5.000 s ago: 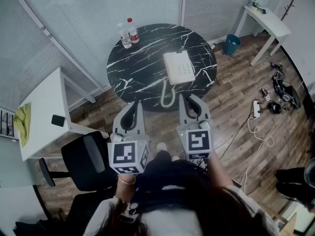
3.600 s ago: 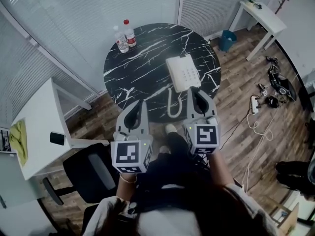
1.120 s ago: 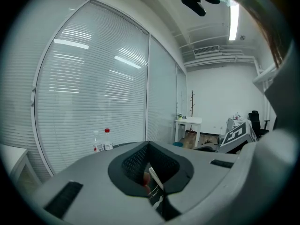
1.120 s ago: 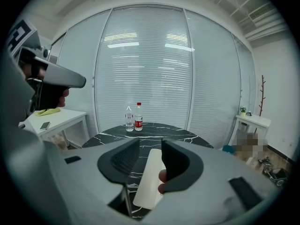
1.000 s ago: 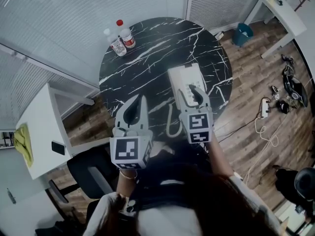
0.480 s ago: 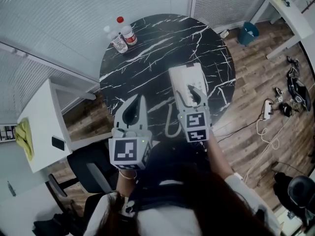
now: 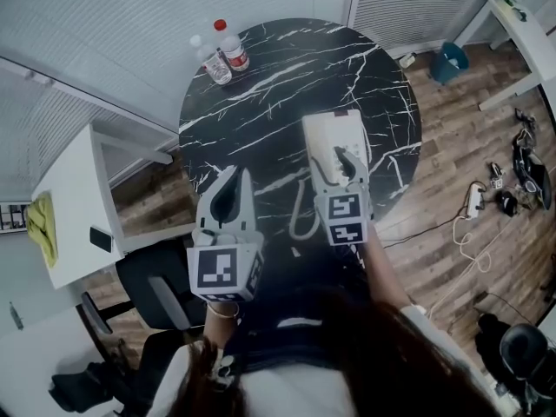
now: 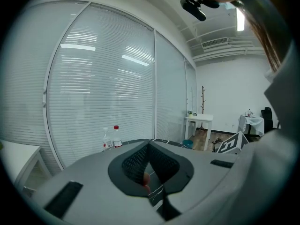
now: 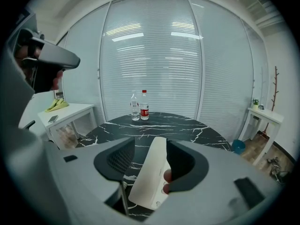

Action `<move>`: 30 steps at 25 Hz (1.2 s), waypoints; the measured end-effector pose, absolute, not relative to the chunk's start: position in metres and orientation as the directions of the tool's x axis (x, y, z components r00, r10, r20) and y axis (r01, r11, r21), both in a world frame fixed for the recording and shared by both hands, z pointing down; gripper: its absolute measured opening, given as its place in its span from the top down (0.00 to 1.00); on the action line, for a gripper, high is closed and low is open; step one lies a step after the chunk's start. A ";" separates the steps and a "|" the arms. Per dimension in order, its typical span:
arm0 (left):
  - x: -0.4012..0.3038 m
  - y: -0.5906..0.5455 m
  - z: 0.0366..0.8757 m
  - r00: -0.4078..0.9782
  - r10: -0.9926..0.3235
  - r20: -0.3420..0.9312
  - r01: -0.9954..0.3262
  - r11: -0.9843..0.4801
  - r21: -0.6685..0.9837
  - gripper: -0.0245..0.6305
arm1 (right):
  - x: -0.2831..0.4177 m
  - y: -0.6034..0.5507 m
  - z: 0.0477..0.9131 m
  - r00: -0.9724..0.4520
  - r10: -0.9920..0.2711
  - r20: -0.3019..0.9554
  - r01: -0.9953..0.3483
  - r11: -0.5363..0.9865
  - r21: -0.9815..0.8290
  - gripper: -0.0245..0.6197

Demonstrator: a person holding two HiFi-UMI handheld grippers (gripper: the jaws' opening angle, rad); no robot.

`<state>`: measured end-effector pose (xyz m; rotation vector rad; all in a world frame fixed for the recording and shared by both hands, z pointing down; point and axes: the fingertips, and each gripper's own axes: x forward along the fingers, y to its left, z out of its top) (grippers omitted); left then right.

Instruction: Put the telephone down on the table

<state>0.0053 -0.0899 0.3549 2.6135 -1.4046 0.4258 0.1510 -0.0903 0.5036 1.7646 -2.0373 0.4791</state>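
Note:
The white telephone (image 7: 331,130) lies flat on the round black marble table (image 7: 269,102), its cord (image 7: 298,220) looping over the near edge. My right gripper (image 7: 341,157) sits over the phone's near end. In the right gripper view the telephone (image 9: 151,175) lies between the jaws, which are opening around it. A gap shows beside the left jaw, and the right jaw stands close against the phone's edge. My left gripper (image 7: 230,181) hovers over the table's near left rim, shut and empty. The left gripper view shows the left gripper (image 8: 149,147) with its jaws meeting.
Two water bottles (image 7: 224,53) stand at the table's far left edge. A white desk (image 7: 74,189) with a yellow cloth (image 7: 39,224) is at left, with a black office chair (image 7: 152,276) near it. A blue bin (image 7: 452,61) and floor cables (image 7: 482,202) are at right.
My right gripper has stayed over the phone's near end, its jaws a little wider apart. The left gripper has held its place, shut.

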 end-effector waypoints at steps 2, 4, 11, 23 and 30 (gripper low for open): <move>0.004 -0.093 0.355 0.522 -0.792 0.318 -0.834 -0.552 -0.005 0.96 | 0.151 -0.092 0.506 -0.121 -0.848 0.515 -0.989 0.145 0.006 0.62; 0.005 -0.096 0.355 0.526 -0.787 0.322 -0.831 -0.557 -0.003 0.96 | 0.151 -0.093 0.508 -0.117 -0.845 0.521 -0.990 0.142 0.008 0.62; 0.006 -0.110 0.354 0.544 -0.774 0.323 -0.817 -0.576 -0.006 0.96 | 0.151 -0.098 0.517 -0.100 -0.833 0.544 -0.993 0.118 -0.001 0.61; 0.002 -0.128 0.361 0.563 -0.751 0.344 -0.797 -0.604 -0.016 0.96 | 0.152 -0.102 0.541 -0.071 -0.803 0.592 -0.997 0.080 -0.011 0.60; -0.002 -0.131 0.366 0.557 -0.745 0.367 -0.800 -0.601 -0.005 0.96 | 0.152 -0.105 0.554 -0.056 -0.789 0.612 -0.998 0.051 -0.025 0.59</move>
